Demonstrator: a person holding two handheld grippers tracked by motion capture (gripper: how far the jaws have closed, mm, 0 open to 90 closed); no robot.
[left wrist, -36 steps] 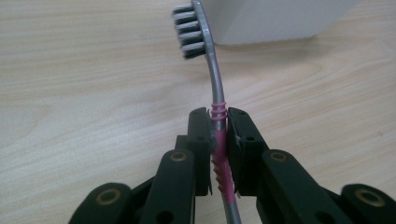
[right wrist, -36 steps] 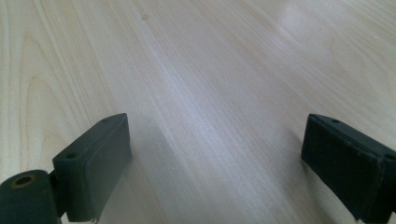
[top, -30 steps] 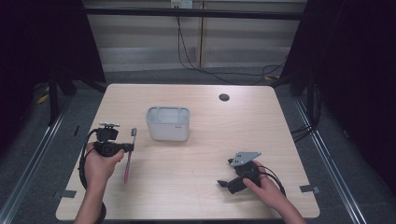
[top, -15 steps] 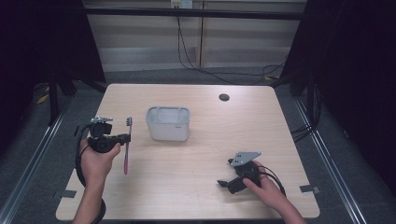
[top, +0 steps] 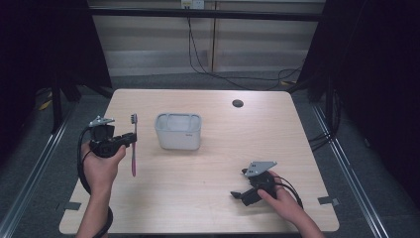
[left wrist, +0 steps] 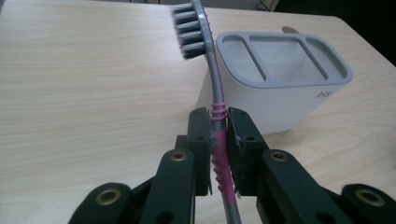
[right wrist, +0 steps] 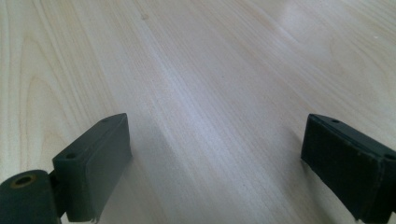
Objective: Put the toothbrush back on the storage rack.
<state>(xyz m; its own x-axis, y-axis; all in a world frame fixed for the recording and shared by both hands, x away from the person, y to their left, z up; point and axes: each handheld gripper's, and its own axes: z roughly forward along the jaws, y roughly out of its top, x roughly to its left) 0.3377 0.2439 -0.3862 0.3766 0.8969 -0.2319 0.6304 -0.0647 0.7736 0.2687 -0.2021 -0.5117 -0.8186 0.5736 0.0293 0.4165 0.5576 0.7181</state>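
Beside the holder (left wrist: 275,84), left gripper (left wrist: 218,135) clamps toothbrush (left wrist: 215,98).

On the table (top: 198,198), the holder (top: 178,131) stands left of centre, toward the far side. Your left gripper (top: 132,139) is just to its left, the toothbrush (top: 133,144) between its jaws, head pointing to the far edge. Your right gripper (top: 240,191) rests near the front right, well apart from both. A small round disc (top: 237,103) lies behind, near the far edge.

Overhead forward-down view; two close tool-mounted views over table (top: 208,198)
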